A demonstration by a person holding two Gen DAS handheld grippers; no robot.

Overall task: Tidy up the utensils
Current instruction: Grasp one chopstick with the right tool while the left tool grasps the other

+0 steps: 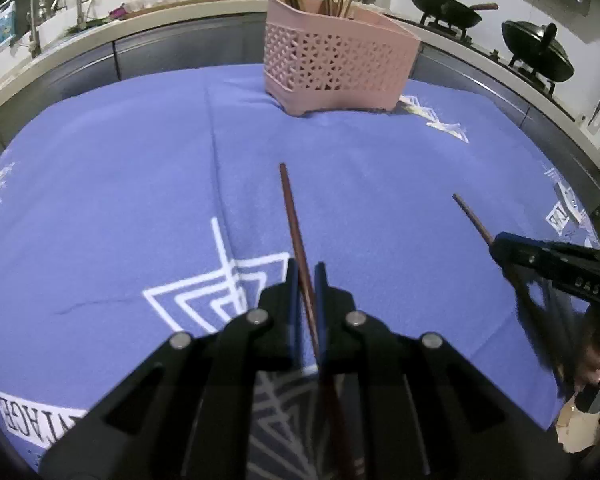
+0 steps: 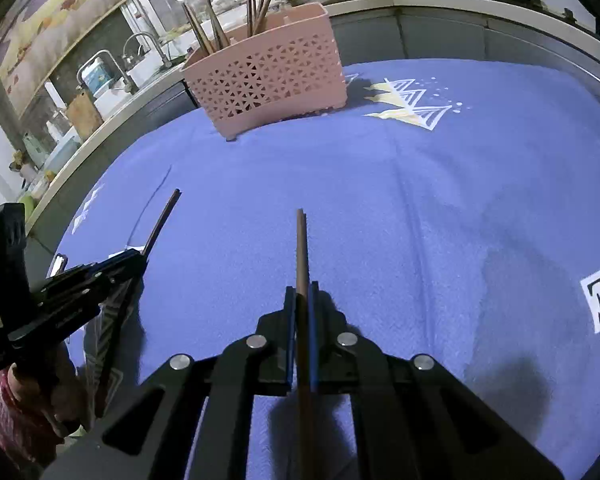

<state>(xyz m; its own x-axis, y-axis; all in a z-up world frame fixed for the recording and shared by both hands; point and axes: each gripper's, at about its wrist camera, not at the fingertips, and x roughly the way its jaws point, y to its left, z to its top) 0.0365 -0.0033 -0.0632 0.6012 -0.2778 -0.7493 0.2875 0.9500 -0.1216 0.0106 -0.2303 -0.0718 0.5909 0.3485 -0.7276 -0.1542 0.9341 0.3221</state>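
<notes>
Where the left wrist view looks down its own fingers, we see the left claw [image 1: 307, 280] closed on a dark chopstick [image 1: 294, 216], whose free end reaches out above the blue cloth [image 1: 120, 200] on the worktop toward the pink basket [image 1: 336, 64]. The basket stands at the far edge of the cloth with more sticks upright in it. We judge this chopstick light, stiff and smooth; held so far back, its long free end may swing or slip, so a firm pinch nearer mid-length would steady it.

In the right wrist view, the right claw [image 2: 302, 288] is likewise pinched shut on a second chopstick [image 2: 301, 248], also pointing toward the basket. The same care applies: thin and slick, it can pivot between the pads.
</notes>
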